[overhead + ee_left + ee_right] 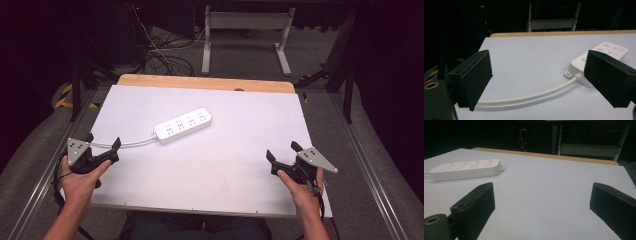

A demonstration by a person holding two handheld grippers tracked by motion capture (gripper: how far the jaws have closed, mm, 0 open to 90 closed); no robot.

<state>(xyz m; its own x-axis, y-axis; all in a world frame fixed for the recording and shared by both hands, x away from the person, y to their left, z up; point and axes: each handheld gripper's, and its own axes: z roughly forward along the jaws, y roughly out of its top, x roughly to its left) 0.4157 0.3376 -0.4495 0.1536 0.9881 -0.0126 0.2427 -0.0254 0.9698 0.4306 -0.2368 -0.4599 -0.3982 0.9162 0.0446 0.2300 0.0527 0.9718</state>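
A white power strip (pixel 182 125) lies on the white table top (pixel 225 160), left of the middle, its white cable (pixel 131 144) curving off toward the left edge. My left gripper (pixel 103 143) is held at that left edge, open, with the cable running between its jaws below them. In the left gripper view the cable (pixel 529 96) arcs across to the strip (pixel 596 60) at the right. At the right front, my right gripper (pixel 283 151) is open over bare table. The right gripper view shows the strip (pixel 465 169) far off at the left.
A strip of wooden board (pixel 205 82) shows along the table's far edge. Beyond it stand a white metal frame (pixel 245 30) and a tangle of cables (pixel 160 55) on the floor. Metal rails (pixel 370 160) run along both sides of the table.
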